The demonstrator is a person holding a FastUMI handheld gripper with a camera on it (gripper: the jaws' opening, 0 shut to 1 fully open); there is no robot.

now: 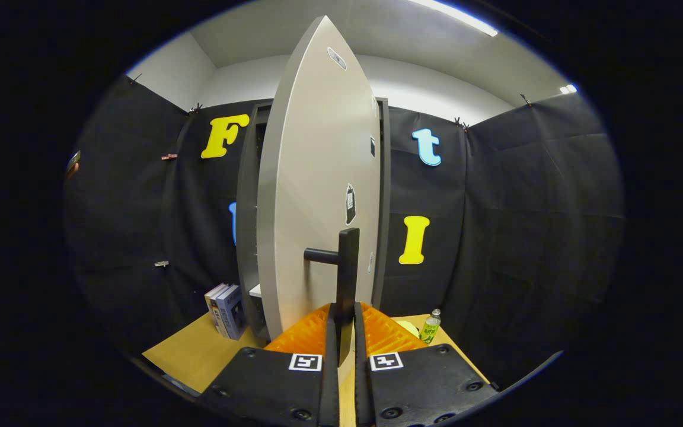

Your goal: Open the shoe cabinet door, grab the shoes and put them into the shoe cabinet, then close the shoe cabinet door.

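Gripper (345,332) jaws clamped on vertical door handle (347,279) — long axis upright, between jaws. Cabinet door (318,196) ajar, edge-on just ahead; cabinet (248,237) opening beyond, left of jaws.

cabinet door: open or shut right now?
Open. The door stands swung out edge-on from the cabinet, showing a gap. The gripper is shut on its handle.

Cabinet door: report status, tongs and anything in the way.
Tongs shut on door handle. Cabinet door swung partly open. Books and bottle beside cabinet, clear of door.
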